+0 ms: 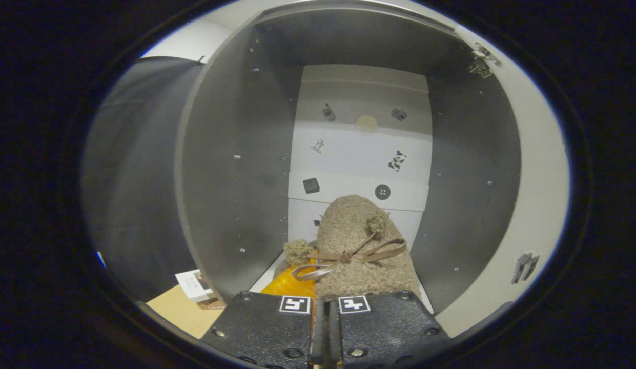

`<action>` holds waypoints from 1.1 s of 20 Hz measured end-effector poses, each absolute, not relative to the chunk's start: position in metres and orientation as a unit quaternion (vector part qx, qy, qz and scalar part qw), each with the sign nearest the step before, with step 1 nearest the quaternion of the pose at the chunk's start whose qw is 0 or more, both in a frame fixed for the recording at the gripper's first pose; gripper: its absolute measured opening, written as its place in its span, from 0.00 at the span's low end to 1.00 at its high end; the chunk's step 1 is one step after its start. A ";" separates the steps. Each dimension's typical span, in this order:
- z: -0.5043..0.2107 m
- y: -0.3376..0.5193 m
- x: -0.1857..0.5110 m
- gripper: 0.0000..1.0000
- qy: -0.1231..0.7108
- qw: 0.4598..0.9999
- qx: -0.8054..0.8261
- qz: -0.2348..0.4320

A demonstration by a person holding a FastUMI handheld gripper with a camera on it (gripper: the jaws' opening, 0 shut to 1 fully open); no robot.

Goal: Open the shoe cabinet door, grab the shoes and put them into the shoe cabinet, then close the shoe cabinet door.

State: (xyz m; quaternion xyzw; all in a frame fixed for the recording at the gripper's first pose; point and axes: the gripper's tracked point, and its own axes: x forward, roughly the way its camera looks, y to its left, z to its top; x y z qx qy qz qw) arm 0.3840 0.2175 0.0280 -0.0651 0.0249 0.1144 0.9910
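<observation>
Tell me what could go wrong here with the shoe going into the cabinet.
1. The fingers look nearly closed at the shoe's rear; the grip itself is hidden, so it might slip.
2. The loose bow could snag on release.
3. The open door stands close alongside; pulling back carelessly could knock it.

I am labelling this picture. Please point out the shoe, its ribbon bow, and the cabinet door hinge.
shoe (356,225): gripper view, on the fuzzy toe.
ribbon bow (344,258): gripper view, on the knot.
cabinet door hinge (481,60): gripper view, on the upper metal hinge.
</observation>
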 end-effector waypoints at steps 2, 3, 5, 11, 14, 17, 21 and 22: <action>0.027 0.217 0.413 0.07 0.037 0.992 -0.059 0.109; 0.023 0.216 0.427 0.07 0.046 0.992 -0.053 0.107; 0.014 0.212 0.456 0.07 0.063 0.992 -0.042 0.100; -0.032 0.202 0.526 0.07 0.130 0.988 -0.012 0.079; -0.051 0.196 0.539 0.07 0.156 0.985 0.012 0.072; -0.058 0.185 0.548 0.07 0.181 0.982 0.016 0.050; -0.079 0.183 0.555 0.08 0.232 0.972 0.018 0.039; -0.081 0.183 0.553 0.08 0.240 0.970 0.019 0.041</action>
